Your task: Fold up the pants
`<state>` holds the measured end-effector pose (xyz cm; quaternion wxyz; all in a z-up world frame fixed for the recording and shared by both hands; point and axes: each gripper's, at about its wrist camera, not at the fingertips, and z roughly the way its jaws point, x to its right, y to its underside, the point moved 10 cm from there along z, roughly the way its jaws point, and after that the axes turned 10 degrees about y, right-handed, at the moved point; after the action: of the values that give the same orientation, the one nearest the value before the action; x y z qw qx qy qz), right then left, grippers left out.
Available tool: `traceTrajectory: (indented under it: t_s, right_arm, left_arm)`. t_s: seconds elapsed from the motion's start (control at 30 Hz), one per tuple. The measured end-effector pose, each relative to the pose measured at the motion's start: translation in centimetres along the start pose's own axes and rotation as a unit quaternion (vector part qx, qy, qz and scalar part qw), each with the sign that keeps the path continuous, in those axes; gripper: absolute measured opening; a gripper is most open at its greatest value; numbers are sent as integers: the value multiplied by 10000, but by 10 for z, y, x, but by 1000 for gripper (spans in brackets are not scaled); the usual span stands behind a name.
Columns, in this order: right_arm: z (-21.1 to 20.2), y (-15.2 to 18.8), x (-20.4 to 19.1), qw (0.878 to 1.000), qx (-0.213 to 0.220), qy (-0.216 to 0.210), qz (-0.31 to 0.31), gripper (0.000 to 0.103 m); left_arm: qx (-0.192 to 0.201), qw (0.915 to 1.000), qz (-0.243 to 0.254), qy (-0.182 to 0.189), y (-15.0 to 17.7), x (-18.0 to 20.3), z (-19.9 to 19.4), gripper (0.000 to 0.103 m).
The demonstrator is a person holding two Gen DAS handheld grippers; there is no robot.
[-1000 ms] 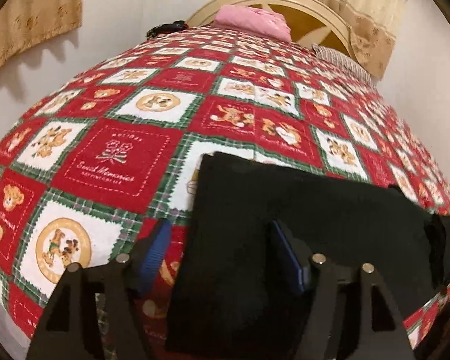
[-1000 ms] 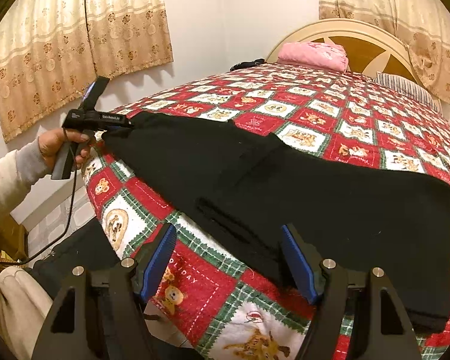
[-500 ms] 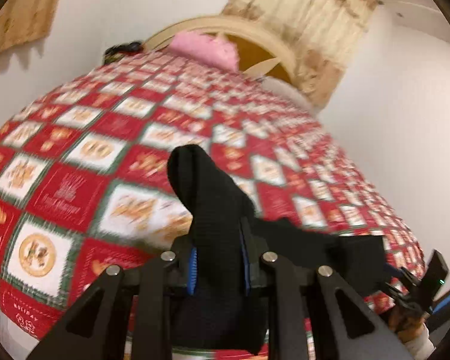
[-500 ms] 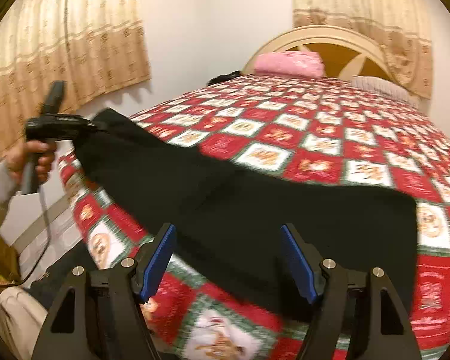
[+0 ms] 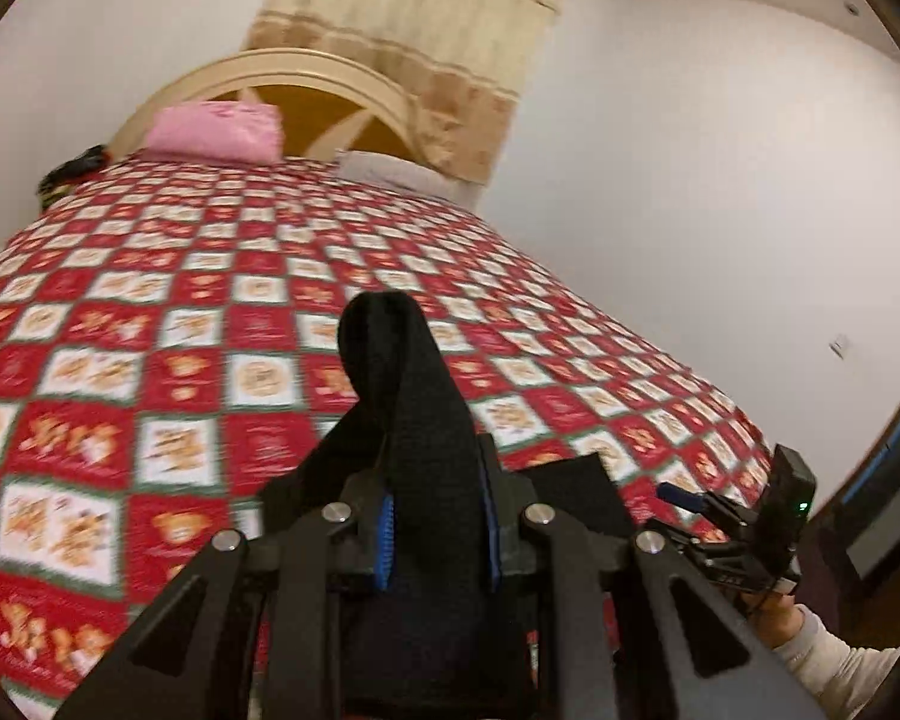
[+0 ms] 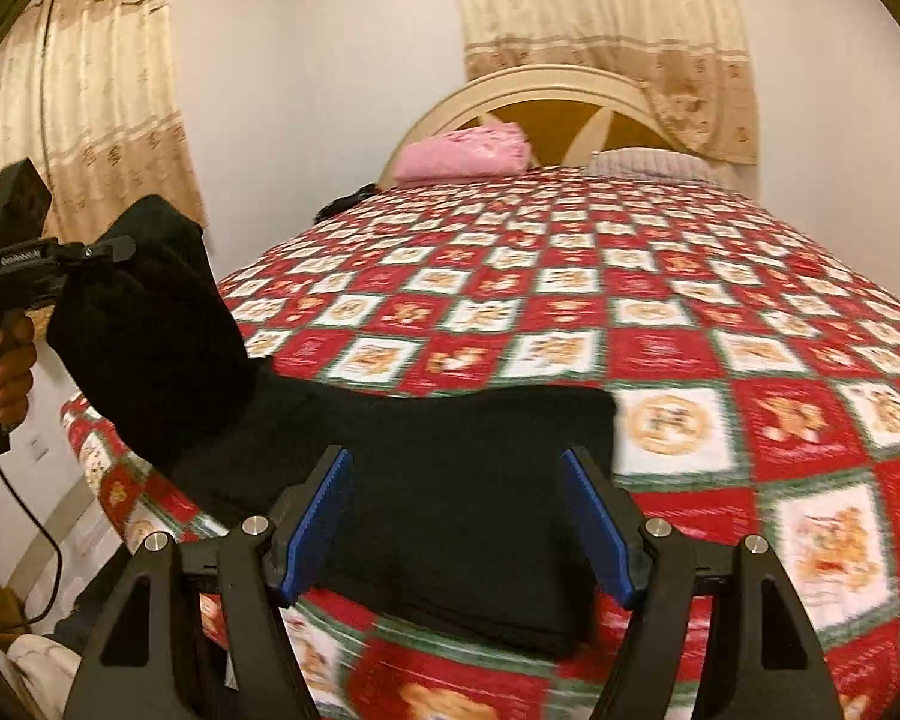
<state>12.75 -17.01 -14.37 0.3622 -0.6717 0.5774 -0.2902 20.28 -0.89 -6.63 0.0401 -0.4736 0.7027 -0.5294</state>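
the black pants (image 6: pixel 450 480) lie across the near edge of the quilt (image 6: pixel 660 312), but one end has just been lifted off it — the fold is probably starting. the left gripper (image 5: pixel 435 531) pinches that end at 9 o'clock; the right gripper (image 6: pixel 459 516) hovers wide, holding nothing.
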Motion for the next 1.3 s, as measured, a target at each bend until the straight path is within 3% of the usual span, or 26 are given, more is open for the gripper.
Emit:
traceTrajectory:
  t_s: [0.27, 0.53, 0.87, 1.1, 1.17, 1.3]
  right_arm:
    - [-4, 14, 48, 9989, -36, 307, 366, 73]
    - [4, 31, 76, 9967, -175, 487, 626, 73]
    - [10, 38, 91, 9938, -218, 601, 915, 73]
    - [8, 38, 98, 9933, -71, 668, 941, 73]
    - [4, 36, 103, 9919, 5, 697, 1062, 73]
    - [-11, 24, 107, 9867, 180, 564, 1512, 73]
  left_arm:
    - [-604, 9979, 146, 209, 13, 44, 74, 23]
    - [-1047, 9945, 46, 86, 41, 62, 136, 23]
    - [-1427, 9894, 225, 162, 82, 94, 178, 27]
    - [-1242, 9888, 675, 482, 82, 121, 154, 48]
    - [-1040, 9907, 814, 343, 76, 113, 140, 61]
    - [-751, 9926, 919, -246, 72, 71, 113, 71]
